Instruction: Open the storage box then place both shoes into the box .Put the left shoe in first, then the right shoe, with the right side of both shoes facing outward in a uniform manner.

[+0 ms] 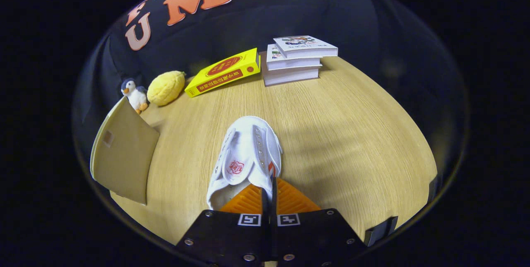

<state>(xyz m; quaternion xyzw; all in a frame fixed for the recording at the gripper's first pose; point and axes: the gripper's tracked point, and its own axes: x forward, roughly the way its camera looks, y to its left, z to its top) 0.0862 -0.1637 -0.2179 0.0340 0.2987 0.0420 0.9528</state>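
A white canvas shoe point(247, 155) with a red emblem on its tongue points away from me, toe toward the books. My gripper point(269, 194) is shut on the rim of the shoe's opening at its right rear, and the two fingers press a thin strip of the canvas between them. The shoe's heel is hidden behind the fingers. It casts a shadow to the right on the wooden table point(352, 143), so it seems to be lifted a little. A tan flap, likely the storage box's raised lid point(124, 151), stands to the left of the shoe.
At the back of the table lie a yellow book point(223, 72) and a stack of white books point(296, 58). A yellow plush lemon point(166, 87) and a small penguin toy point(133, 93) sit at the back left, just behind the flap.
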